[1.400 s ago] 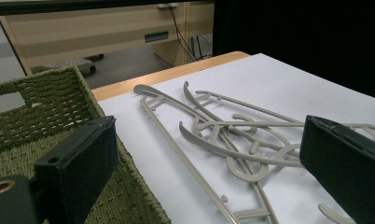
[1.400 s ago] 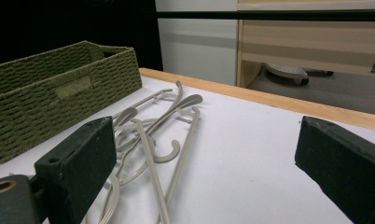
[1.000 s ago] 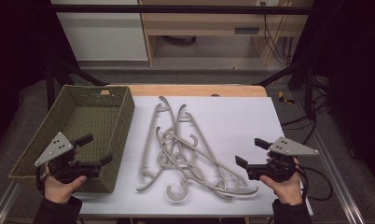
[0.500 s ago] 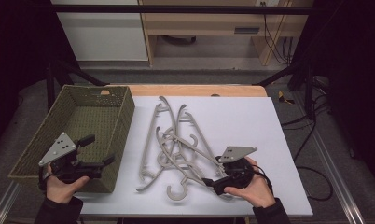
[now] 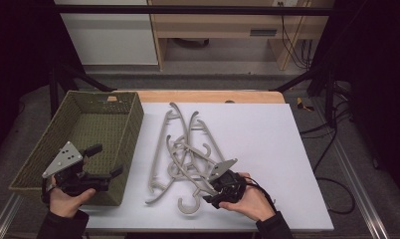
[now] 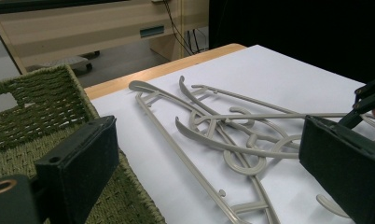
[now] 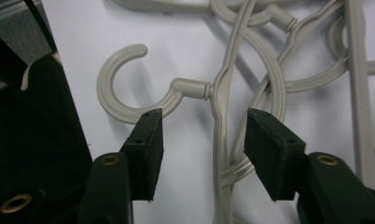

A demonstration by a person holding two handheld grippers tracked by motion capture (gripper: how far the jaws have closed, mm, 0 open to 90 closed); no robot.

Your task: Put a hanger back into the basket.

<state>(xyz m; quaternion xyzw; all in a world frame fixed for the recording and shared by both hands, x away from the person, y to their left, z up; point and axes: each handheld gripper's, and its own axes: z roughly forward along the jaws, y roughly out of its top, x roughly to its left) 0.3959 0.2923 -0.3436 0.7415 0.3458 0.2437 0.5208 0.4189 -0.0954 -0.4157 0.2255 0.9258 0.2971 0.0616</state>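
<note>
Wood table [image 5: 213, 96] w/ white sheet [image 5: 267, 144]; on it grey hangers [image 5: 185, 149] piled, green wicker basket [image 5: 131, 124] at left.

A lab-like recording room is suggested: black curtains [image 5: 19, 55] are hung at both edges of the frame, a metal frame [image 5: 188, 10] is mounted across the top, cables [image 5: 292, 35] are trailed at upper right, and a white-covered table [image 5: 267, 134] is placed centrally.
</note>
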